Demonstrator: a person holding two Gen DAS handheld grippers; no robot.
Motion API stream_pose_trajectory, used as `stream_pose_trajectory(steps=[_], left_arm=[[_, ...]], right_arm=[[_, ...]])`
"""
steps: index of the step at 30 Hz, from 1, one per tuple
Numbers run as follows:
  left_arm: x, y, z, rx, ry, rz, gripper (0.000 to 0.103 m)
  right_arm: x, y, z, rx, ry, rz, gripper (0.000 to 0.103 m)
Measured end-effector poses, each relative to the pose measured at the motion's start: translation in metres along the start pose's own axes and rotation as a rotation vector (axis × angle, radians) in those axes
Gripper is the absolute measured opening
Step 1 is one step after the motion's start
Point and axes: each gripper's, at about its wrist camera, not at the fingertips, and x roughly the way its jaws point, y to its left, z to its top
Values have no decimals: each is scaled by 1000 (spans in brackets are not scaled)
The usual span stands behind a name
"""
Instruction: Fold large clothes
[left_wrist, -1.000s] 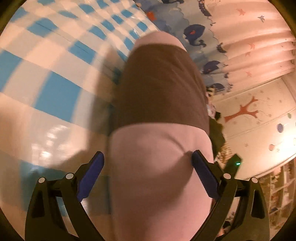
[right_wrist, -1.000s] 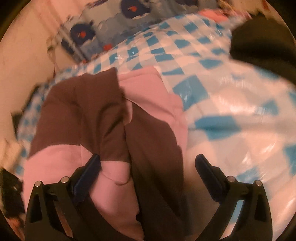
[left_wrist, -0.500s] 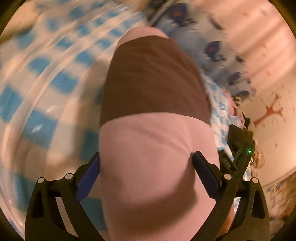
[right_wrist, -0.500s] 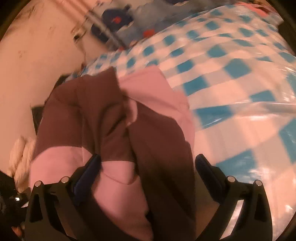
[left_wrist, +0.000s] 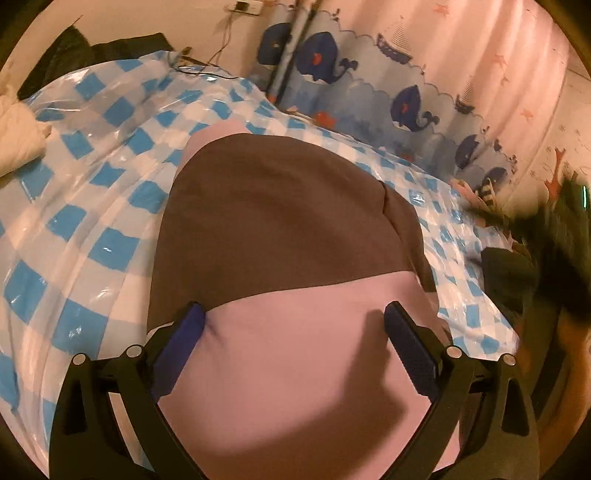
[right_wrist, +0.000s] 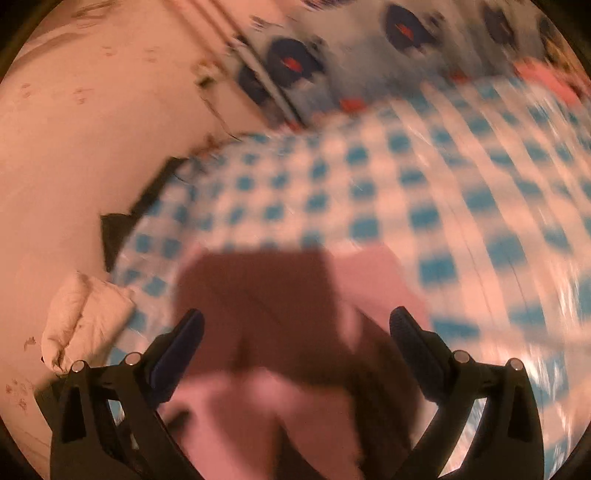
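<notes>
Both claws, left claw (left_wrist: 293, 325) and right claw (right_wrist: 295, 328), hang spread wide over the pink-and-brown garment (left_wrist: 280, 236), gripping nothing; it lies on the checked cover (left_wrist: 92, 192), long axis running away.

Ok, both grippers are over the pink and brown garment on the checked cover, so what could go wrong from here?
1. The left gripper and right gripper both stand open around the pink and brown garment, so the fold may spring apart.
2. The glossy checked cover looks slippery; the garment might slide.
3. The right wrist view is motion-blurred, so a fast move could drag the loose layers askew.
</notes>
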Motion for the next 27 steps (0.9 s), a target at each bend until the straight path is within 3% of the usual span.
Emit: stream_pose_trajectory(steps=[2, 3, 5, 7, 8, 10, 14, 17, 19, 22, 24, 27], left_arm=[[2, -1, -1, 25, 3, 6, 93], [1, -1, -3, 33, 4, 6, 93], [0, 4, -2, 31, 0, -10, 93], [-1, 11, -1, 3, -12, -57, 93], [-4, 15, 1, -24, -31, -95, 93], [-6, 24, 5, -113, -71, -141, 93], [6, 45, 5, -252, -57, -118, 93], [14, 36, 2, -187, -33, -43, 93], [18, 28, 0, -137, -26, 13, 93], [18, 32, 2, -152, -25, -5, 93], [17, 34, 1, -157, -23, -20, 93], [14, 23, 1, -124, -36, -43, 93]], right_arm=[[30, 14, 17, -3, 10, 59, 97], [46, 15, 19, 2, 15, 49, 97], [89, -3, 11, 19, 51, -68, 97], [122, -42, -13, 169, 125, -25, 96], [128, -59, -23, 229, 115, 0, 96], [127, -62, -29, 196, 68, -43, 96], [136, -75, -28, 235, 106, -32, 96], [126, -67, -18, 215, 139, -48, 95], [98, -56, -13, 170, 76, -59, 95], [60, -41, -23, 93, 5, -77, 96], [63, -43, -42, 61, 11, -117, 96], [81, -78, -66, 161, 18, -70, 96]])
